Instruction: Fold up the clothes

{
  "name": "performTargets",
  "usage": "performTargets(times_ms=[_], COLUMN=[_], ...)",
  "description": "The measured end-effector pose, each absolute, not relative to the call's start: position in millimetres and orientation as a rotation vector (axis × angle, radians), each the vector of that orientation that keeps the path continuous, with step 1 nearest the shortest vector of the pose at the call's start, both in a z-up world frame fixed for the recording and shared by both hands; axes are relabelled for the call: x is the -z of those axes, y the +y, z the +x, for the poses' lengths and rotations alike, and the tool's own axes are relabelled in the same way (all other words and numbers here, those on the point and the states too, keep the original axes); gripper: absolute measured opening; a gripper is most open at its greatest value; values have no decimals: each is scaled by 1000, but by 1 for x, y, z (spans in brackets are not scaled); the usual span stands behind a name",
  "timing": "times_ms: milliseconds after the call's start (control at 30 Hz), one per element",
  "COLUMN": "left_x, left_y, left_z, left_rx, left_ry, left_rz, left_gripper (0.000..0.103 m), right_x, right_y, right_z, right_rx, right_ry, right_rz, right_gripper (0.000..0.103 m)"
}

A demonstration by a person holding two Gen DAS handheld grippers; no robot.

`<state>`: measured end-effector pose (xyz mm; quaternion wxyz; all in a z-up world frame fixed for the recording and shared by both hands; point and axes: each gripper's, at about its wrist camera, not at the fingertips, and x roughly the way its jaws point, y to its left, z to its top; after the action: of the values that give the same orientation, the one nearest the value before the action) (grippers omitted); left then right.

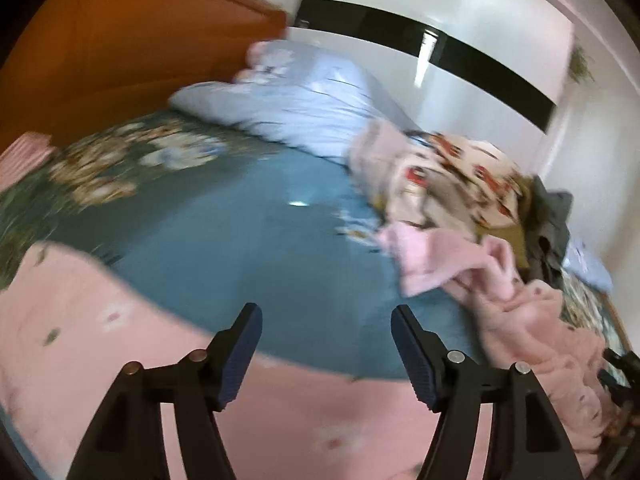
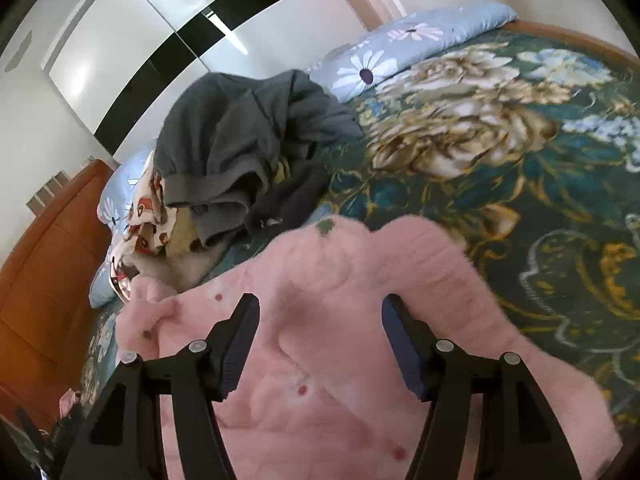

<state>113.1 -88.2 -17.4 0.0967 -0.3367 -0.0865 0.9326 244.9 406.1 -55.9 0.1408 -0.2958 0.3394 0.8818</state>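
Under my right gripper lies the pink top; both grippers gape empty, left over bedspread, ready to regrip.

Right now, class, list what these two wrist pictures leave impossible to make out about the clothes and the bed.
- Pink garment: its lower part is cut off by the bottom edge in the right wrist view, so its full shape is unknown.
- Floral bedspread: motion blur smears it in the left wrist view.
- Clothes pile: the grey garment on top hides the items beneath.
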Motion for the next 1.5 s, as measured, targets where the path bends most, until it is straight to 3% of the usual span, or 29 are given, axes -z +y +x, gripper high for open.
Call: performTargets(times_ms=[200, 367, 400, 433, 467, 500, 667, 800, 1067, 1200, 1333, 1500], left_x=[33, 50, 50, 49, 47, 45, 6, -25, 20, 23, -10, -25], left_y=[25, 70, 73, 71, 67, 64, -11, -114, -302, -315, -308, -288], left_z=[67, 33, 28, 23, 17, 12, 4, 13, 48, 53, 37, -12], left_rx=[-2707, -2795, -2822, -2842, -2861, -2880, -3114, -3337, -3417, -3353, -3341, -3334], left_ry=[223, 468, 506, 520, 526, 532, 334, 195, -438, -471, -436, -274], left_rz=[-1005, -992, -981, -985, -995, -1005, -905, -816, -1256, -1328, -1268, -1272], left_gripper=[71, 71, 66, 55, 19, 5, 4, 4, 4, 4, 4, 8], right_x=[67, 68, 68, 68, 69, 69, 72, 72, 72, 71, 72, 72], right_y=[410, 403, 402, 402, 401, 401, 402, 402, 397, 393, 389, 385], right_z=[250, 250, 250, 249, 249, 248, 246, 246, 242, 242, 243, 241], right_rx=[-2580, -2630, -2638, -2647, -2648, -2648, -2653, -2653, -2631, -2613, -2599, -2586], right_ry=[1035, 995, 989, 987, 987, 989, 1002, 1005, 960, 943, 931, 896], right_rz=[-800, -788, -785, -793, -797, -801, -815, -814, -842, -863, -869, -884], right_gripper=[65, 67, 68, 69, 69, 70, 70, 70, 70, 70, 70, 70])
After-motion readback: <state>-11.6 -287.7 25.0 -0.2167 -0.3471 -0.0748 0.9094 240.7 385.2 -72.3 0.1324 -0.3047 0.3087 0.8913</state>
